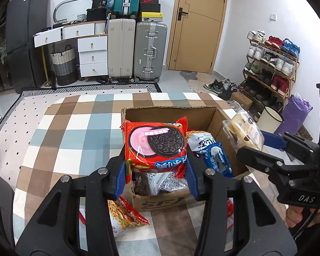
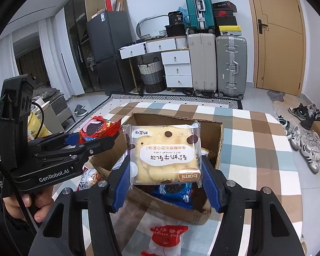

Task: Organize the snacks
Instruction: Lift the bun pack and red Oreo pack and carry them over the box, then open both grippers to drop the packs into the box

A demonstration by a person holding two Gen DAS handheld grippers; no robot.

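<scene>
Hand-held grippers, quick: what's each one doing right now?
Left hand-held gripper: closed on the red Oreo pack.
Right hand-held gripper: closed on the yellow cracker pack.

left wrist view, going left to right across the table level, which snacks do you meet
noodle packet on the cloth → red oreo pack in the left gripper → blue oreo pack in the cardboard box → cake pack in the right gripper

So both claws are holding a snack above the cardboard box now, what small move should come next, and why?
Probably lower the left claw slightly and open it: its red Oreo pack already hangs over the open cardboard box, which has room. The right claw with the yellow cake pack can follow.
</scene>
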